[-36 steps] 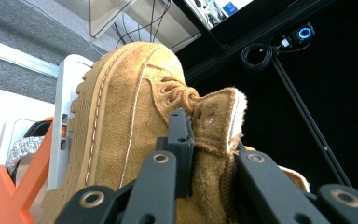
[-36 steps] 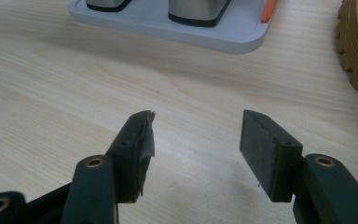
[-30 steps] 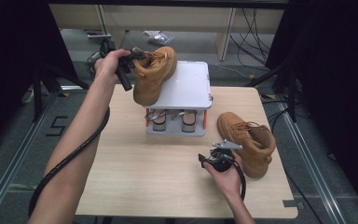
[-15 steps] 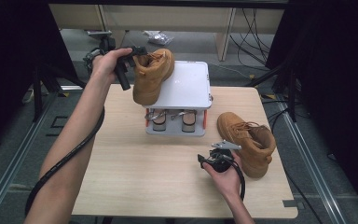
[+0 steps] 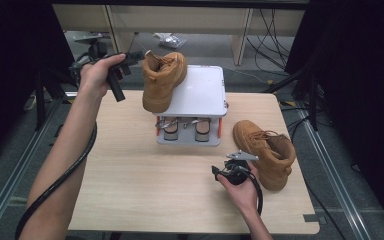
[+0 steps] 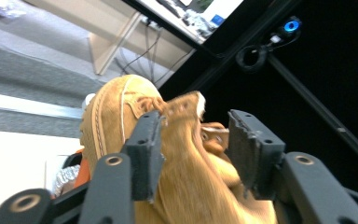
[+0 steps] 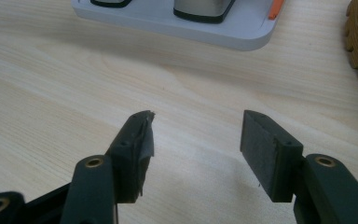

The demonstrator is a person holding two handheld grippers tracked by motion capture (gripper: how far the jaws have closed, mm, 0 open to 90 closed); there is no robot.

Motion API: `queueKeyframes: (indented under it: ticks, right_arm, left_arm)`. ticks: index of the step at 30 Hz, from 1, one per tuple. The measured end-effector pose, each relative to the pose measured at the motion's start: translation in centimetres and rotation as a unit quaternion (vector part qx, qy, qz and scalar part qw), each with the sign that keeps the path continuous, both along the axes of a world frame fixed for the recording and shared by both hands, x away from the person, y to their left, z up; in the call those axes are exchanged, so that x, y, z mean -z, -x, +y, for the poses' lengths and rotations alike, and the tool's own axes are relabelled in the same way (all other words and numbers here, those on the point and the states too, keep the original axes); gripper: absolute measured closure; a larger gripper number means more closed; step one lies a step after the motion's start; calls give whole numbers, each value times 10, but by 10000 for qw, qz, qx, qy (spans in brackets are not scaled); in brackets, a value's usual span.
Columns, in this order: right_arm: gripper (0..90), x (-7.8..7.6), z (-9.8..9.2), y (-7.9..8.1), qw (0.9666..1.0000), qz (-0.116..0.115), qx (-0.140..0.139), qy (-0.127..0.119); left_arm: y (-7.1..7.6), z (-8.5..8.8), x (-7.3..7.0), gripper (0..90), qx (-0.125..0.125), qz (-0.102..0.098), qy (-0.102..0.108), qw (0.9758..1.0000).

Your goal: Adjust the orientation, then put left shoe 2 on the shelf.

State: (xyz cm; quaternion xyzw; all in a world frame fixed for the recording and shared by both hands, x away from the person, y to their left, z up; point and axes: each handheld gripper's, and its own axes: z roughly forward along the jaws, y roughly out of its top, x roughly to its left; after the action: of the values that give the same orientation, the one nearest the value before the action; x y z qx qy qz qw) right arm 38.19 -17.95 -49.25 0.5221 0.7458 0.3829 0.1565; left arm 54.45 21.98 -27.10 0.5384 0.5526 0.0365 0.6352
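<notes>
On the white two-tier rack's (image 5: 207,90) top left edge, a tan suede lace-up boot (image 5: 162,80) overhangs — it could tip off. Its collar sits between the left gripper's (image 6: 193,140) just-parted jaws, snag-prone. Over bare bench, the right gripper (image 7: 196,144) gapes empty.

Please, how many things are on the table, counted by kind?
Tan boots: 2, one on the rack, one on the table
White two-level rack: 1
Total: 3

Tool (image 6: 193,149) open around tan boot (image 6: 186,186) collar.
</notes>
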Motion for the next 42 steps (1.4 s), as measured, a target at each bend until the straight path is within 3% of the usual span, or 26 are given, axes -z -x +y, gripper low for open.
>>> queueKeyframes:
  ticks: [3,4,7,13,14,15,16,18,21,24,25,28,32,35,40,42]
  right_arm:
    - [445,-1,0,2,9999,100,67,-35]
    - [445,-1,-1,1,10000,76,59,-25]
    - [445,0,-2,0,9999,71,84,0]
    - [445,0,-1,2,9999,94,54,-71]
    - [445,-1,0,2,9997,156,105,-137]
    - [445,-1,-1,2,9998,135,98,-119]
    - [445,-1,-1,2,9998,135,98,-119]
    - [445,-1,-2,2,9999,93,118,-69]
    - [446,-1,-1,2,9998,103,98,-103]
    - [445,-1,-1,1,10000,52,38,6]
    - [446,-2,0,2,9998,150,86,-56]
    - [447,-1,0,0,10000,2,10,3]
    - [447,-2,3,0,9999,129,55,-97]
    - [447,1,2,-3,9999,-111,-63,-101]
    - [447,-2,1,-1,10000,35,-10,-40]
    - [447,-2,4,0,9998,69,28,-186]
  left_arm:
    - [9,6,4,650,1,-80,19,10000]
    - [17,11,11,694,118,-82,-52,9999]
    - [28,16,23,771,272,-40,52,9996]
    - [41,21,51,834,278,-79,-163,9994]
    - [41,21,51,843,278,-79,-163,9994]
    - [44,22,62,851,298,-78,-199,9993]
    - [44,22,62,859,298,-78,-199,9993]
    - [48,24,75,874,258,-27,-178,9995]
    - [50,24,82,891,268,2,-163,9995]
    - [58,22,88,896,320,-54,-304,9990]
    - [60,20,90,896,335,-68,-352,9988]
    - [67,16,96,897,397,-123,-467,9980]
    - [74,9,101,898,474,-161,-542,9973]
    - [75,5,104,898,430,-93,-620,9971]
    - [75,2,107,899,299,-56,-674,9973]
    - [74,-1,109,899,290,-5,-711,9970]
